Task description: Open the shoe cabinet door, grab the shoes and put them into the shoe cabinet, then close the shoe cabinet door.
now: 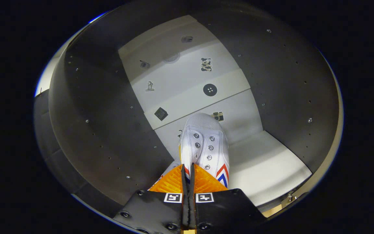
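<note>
— Dark cabinet walls close in on both sides of my fingers, dotted with small holes and studs. What lies to my left?

— On that side, just the dark side wall, curving up past my left finger. Beyond it, the pale back panel starts, with small pictures stuck on it: a dark square low down, a small figure above it.

— And straight ahead?

— My gripper is pressed nearly together, both fingers pinching the back edge of the white shoe. It points away from me, toe towards the back panel, eyelets without laces running along its top, red and blue chevrons on its side just beside my right finger. Past its toe sit a dark button picture and a small camera picture.

— To the right?

— A white shelf spreads beside and under the shoe; I cannot tell whether the sole touches it. Beyond that, the right dark wall.
</note>
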